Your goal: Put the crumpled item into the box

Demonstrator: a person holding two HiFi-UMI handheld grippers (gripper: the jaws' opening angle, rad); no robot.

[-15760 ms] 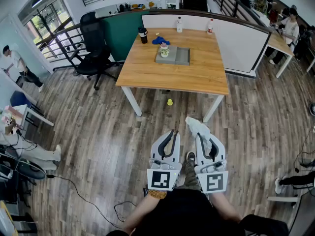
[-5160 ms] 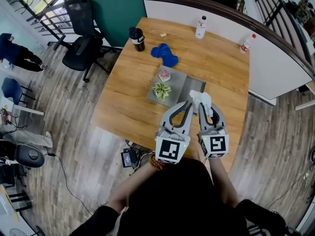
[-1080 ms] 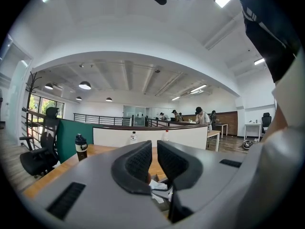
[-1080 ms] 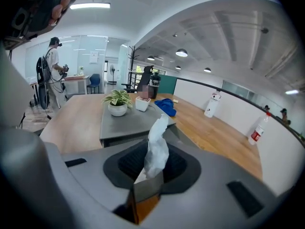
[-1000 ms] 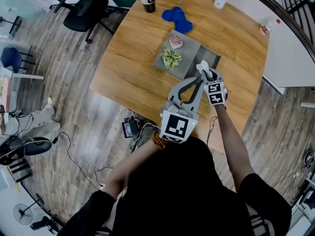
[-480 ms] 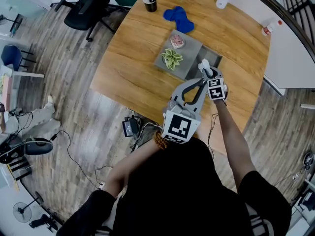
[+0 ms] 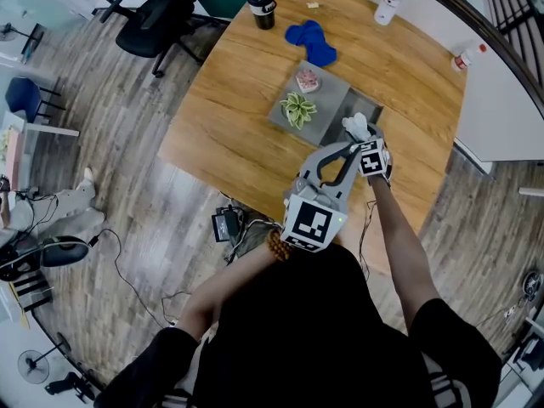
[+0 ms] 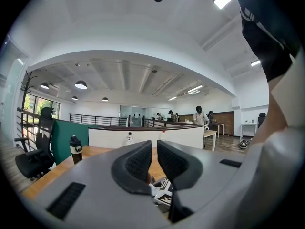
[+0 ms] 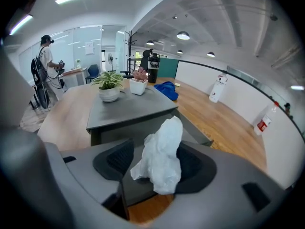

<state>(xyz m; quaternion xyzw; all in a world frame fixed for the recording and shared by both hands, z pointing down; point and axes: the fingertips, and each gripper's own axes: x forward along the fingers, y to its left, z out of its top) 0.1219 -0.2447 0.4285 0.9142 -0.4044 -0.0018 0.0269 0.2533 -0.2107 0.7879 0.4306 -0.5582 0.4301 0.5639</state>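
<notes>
Where wad point(image 9: 159, 151) overlaps, box point(image 9: 136, 109) interior hidden

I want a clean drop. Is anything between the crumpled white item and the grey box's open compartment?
Nothing visible. The right gripper's jaws have just been opening with the crumpled white item between them, and the grey box's open compartment lies directly ahead. The green potted plant and pink potted plant stand aside on its lid.
</notes>
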